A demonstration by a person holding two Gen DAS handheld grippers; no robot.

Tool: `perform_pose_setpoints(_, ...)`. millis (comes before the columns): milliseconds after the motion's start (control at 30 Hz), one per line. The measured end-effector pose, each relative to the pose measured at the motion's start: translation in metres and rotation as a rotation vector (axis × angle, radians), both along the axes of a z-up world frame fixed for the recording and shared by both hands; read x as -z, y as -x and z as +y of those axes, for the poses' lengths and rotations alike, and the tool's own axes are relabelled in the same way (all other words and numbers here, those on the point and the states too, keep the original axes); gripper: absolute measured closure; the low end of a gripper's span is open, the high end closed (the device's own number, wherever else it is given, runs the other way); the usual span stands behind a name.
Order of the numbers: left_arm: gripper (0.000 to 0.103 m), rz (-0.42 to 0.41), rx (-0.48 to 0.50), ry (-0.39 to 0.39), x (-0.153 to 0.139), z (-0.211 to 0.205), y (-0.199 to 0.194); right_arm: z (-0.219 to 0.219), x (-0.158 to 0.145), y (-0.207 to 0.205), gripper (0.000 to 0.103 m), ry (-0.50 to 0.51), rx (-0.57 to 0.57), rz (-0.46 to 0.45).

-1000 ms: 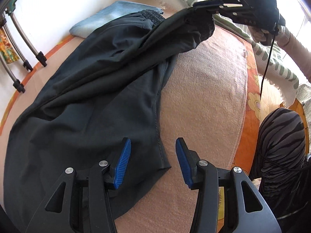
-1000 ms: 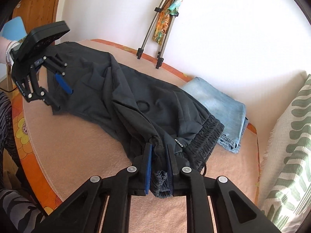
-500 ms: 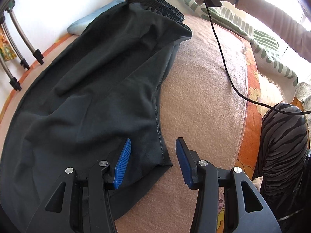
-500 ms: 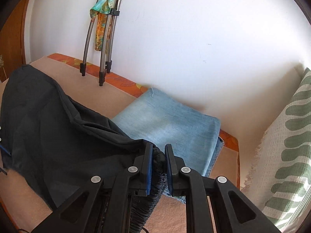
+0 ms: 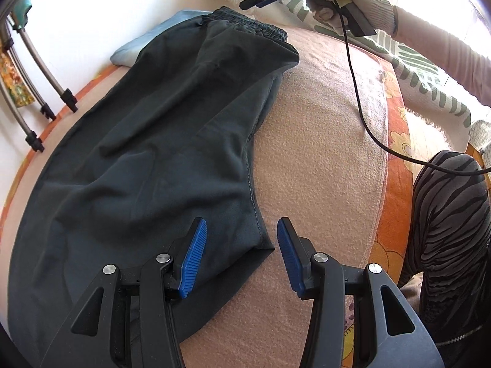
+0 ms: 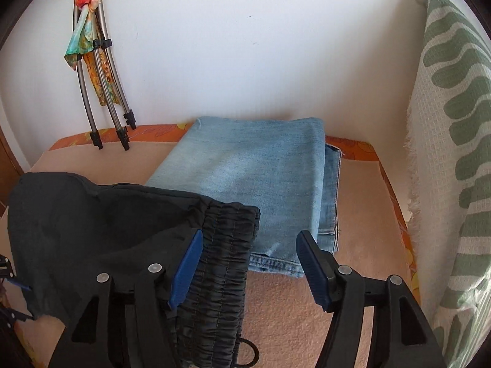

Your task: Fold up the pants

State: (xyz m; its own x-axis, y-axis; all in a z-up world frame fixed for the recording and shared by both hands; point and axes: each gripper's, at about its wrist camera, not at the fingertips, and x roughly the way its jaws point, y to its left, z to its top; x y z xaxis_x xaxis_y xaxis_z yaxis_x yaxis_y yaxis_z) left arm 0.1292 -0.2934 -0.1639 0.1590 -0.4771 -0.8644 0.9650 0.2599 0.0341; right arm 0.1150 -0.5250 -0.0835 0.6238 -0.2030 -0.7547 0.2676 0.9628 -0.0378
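Note:
Dark grey pants (image 5: 153, 138) lie lengthwise on the pink blanket (image 5: 322, 153), one leg folded over the other. Their elastic waistband (image 5: 248, 26) rests at the far end. My left gripper (image 5: 241, 254) stands open just above the hem corner, pads not touching the cloth. A gloved hand holds my right gripper (image 5: 251, 1) above the waistband. In the right wrist view the right gripper (image 6: 250, 251) has its jaws opening. The gathered waistband (image 6: 221, 260) lies slack against the left pad, and the right pad stands well clear of it.
Folded light-blue jeans (image 6: 254, 178) lie against the wall just past the waistband. Metal tripod legs (image 6: 118, 128) with a scarf stand on the orange mattress edge. A green-patterned throw (image 6: 445, 153) hangs at the right. A black cable (image 5: 362, 116) and a striped trouser leg (image 5: 445, 230) are near the bed's front edge.
The right gripper carried the waistband across toward the wall, laid it next to the jeans, and its jaws have parted. The pants now lie flatter. The left gripper has stayed put.

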Motion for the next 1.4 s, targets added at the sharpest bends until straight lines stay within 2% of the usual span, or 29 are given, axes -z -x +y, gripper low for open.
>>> perform_pose_setpoints(167,0.056,-0.074,0.022,-0.034,0.007,-0.006,0.008,0.013,0.019,0.058,0.024,-0.134,0.128,-0.007)
perform_pose_setpoints(233,0.056,-0.085,0.018,-0.037,0.009,-0.009,0.008,0.016,0.029,0.071,0.024,-0.200,0.182,-0.001)
perform_pose_setpoints(333,0.056,-0.155,0.031,-0.060,0.014,-0.013,0.012,0.017,0.040,0.080,0.024,-0.282,0.262,-0.012)
perform_pose_setpoints(433,0.057,-0.146,0.033,-0.043,0.014,-0.014,0.009,0.015,0.049,0.083,0.024,-0.347,0.326,-0.031)
perform_pose_setpoints(467,0.060,-0.137,0.035,-0.037,0.014,-0.014,0.006,0.013,0.052,0.083,0.024,-0.386,0.340,-0.038)
perform_pose_setpoints(567,0.091,-0.129,0.035,-0.023,0.015,-0.014,-0.001,0.007,0.060,0.084,0.024,-0.473,0.394,-0.076)
perform_pose_setpoints(800,0.097,-0.101,0.021,0.062,-0.003,-0.001,-0.006,0.001,0.078,0.076,0.022,-0.604,0.459,-0.123)
perform_pose_setpoints(900,0.097,-0.080,0.015,0.098,-0.011,0.004,-0.007,0.000,0.080,0.074,0.022,-0.616,0.486,-0.171)
perform_pose_setpoints(967,0.097,-0.081,0.016,0.106,-0.014,0.006,-0.004,-0.001,0.082,0.071,0.037,-0.651,0.489,-0.200)
perform_pose_setpoints(1000,0.097,-0.079,0.022,0.110,-0.016,0.007,-0.003,-0.001,0.084,0.068,0.044,-0.653,0.505,-0.203)
perform_pose_setpoints(1033,0.097,-0.080,0.026,0.116,-0.018,0.009,-0.001,0.000,0.084,0.067,0.061,-0.652,0.514,-0.209)
perform_pose_setpoints(1067,0.097,-0.083,0.027,0.122,-0.020,0.011,0.000,0.000,0.082,0.066,0.069,-0.654,0.512,-0.215)
perform_pose_setpoints(1167,0.097,-0.082,0.028,0.140,-0.027,0.018,0.003,0.006,0.063,0.066,0.079,-0.600,0.488,-0.232)
perform_pose_setpoints(1300,0.099,-0.049,0.059,0.155,-0.029,0.021,0.010,0.025,0.018,0.079,0.084,-0.420,0.437,-0.276)
perform_pose_setpoints(1400,0.099,-0.047,0.079,0.125,-0.018,0.016,0.015,0.041,-0.007,0.088,0.085,-0.277,0.422,-0.278)
